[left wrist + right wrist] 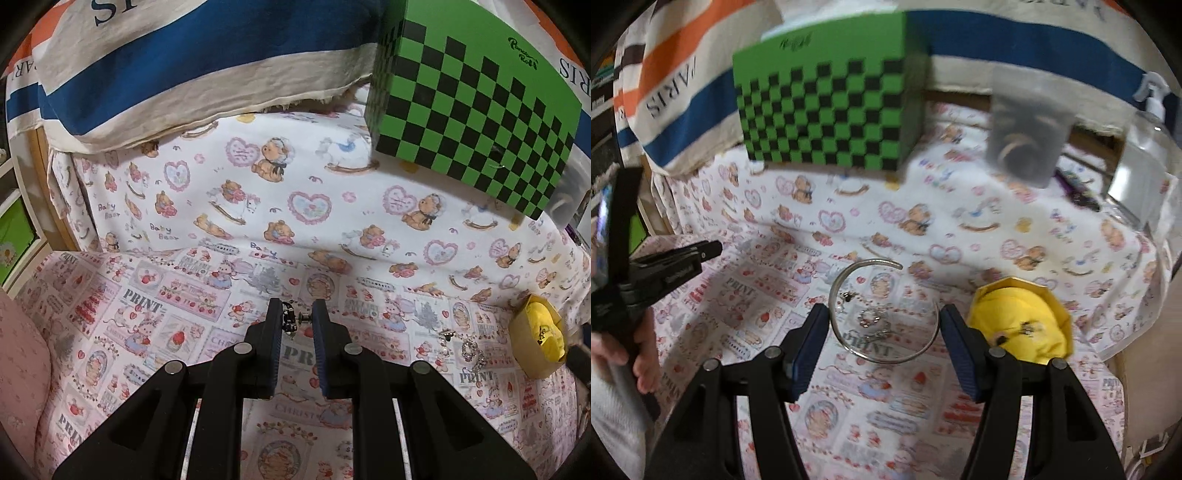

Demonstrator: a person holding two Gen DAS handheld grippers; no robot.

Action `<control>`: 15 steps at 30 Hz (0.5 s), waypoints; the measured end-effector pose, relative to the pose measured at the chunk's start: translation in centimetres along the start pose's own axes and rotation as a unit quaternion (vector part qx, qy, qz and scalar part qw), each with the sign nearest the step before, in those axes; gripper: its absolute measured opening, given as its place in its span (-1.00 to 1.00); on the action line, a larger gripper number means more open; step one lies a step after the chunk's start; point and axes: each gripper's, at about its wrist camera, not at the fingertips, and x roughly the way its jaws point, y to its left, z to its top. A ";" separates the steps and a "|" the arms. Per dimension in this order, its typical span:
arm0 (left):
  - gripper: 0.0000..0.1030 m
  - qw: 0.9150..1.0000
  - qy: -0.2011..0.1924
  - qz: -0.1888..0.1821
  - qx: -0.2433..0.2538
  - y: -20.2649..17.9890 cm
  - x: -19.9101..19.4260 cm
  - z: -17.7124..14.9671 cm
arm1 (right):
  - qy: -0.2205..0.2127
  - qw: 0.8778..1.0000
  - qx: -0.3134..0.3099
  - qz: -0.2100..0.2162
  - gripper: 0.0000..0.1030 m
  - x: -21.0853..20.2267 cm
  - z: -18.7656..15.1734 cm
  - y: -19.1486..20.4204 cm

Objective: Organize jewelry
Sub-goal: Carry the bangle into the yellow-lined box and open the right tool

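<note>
My left gripper (297, 314) is shut on a small dark stud earring (290, 321), held above the printed cloth (147, 314). My right gripper (884, 312) is shut on a silver open bangle (886, 360), which spans the gap between the two blue pads and hangs above the cloth. A sparkly ring-shaped piece (871, 317) and a tiny earring (849, 295) lie on the cloth below the bangle. To the right stands a small gold box with yellow lining (1019, 321) (537, 336) with small pieces inside. The left gripper (701, 254) shows at the left edge of the right wrist view, in a hand (642, 350).
A green and black checkered box (472, 110) (827, 110) stands at the back. Beside it are a translucent container (1027, 129) and a clear pump bottle (1148, 147). A striped cloth bag (184, 66) lines the back. A pink cushion (18, 369) lies at the left.
</note>
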 end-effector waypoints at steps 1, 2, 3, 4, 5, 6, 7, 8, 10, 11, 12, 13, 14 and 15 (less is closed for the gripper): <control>-0.70 1.000 -0.002 -0.001 0.001 0.0 -0.1 0.0 | -0.006 1.000 0.005 -0.001 0.17 -0.5 0.0 -0.6; -0.70 1.000 -0.005 -0.002 0.002 -0.1 -0.3 0.0 | -0.012 1.000 0.011 -0.001 0.17 -0.8 0.0 -1.1; -0.70 1.000 -0.007 -0.003 0.003 -0.1 -0.4 0.0 | -0.017 1.000 0.017 0.000 0.17 -1.2 -0.1 -1.8; -0.71 1.000 -0.011 -0.006 0.005 -0.2 -0.7 0.0 | -0.022 0.999 0.024 0.000 0.17 -1.6 -0.1 -2.5; -0.70 1.000 -0.014 -0.008 0.007 -0.4 -0.9 0.0 | -0.026 0.999 0.029 -0.001 0.17 -1.9 -0.1 -3.0; -0.71 1.000 -0.017 -0.010 0.010 -0.5 -1.1 -0.1 | -0.030 0.999 0.036 -0.001 0.17 -2.0 -0.1 -3.7; -0.70 1.000 -0.019 -0.014 0.015 -0.7 -1.3 -0.1 | -0.032 0.999 0.041 -0.003 0.17 -2.0 -0.2 -4.1; -0.70 0.999 -0.020 -0.015 0.021 -0.9 -1.4 -0.2 | -0.035 0.998 0.050 -0.008 0.17 -2.0 -0.2 -4.9; -0.70 0.999 -0.023 -0.014 0.025 -1.2 -1.7 -0.2 | -0.035 0.997 0.071 -0.011 0.17 -1.7 -0.4 -6.4; -0.71 0.999 -0.024 -0.016 0.026 -1.3 -1.8 -0.2 | -0.034 0.996 0.079 -0.010 0.17 -1.6 -0.5 -7.0; -0.71 0.999 -0.025 -0.019 0.026 -1.3 -1.9 -0.2 | -0.033 0.996 0.087 -0.010 0.17 -1.4 -0.6 -7.7; -0.70 0.999 -0.026 -0.021 0.026 -1.3 -2.1 -0.2 | -0.034 0.995 0.097 -0.012 0.17 -1.3 -0.7 -8.4; -0.70 0.999 -0.029 -0.022 0.026 -1.4 -2.3 -0.2 | -0.036 0.994 0.106 -0.013 0.17 -1.1 -0.9 -9.0; -0.70 0.999 -0.031 -0.025 0.027 -1.5 -2.6 -0.1 | -0.038 0.993 0.115 -0.013 0.17 -1.0 -1.0 -9.6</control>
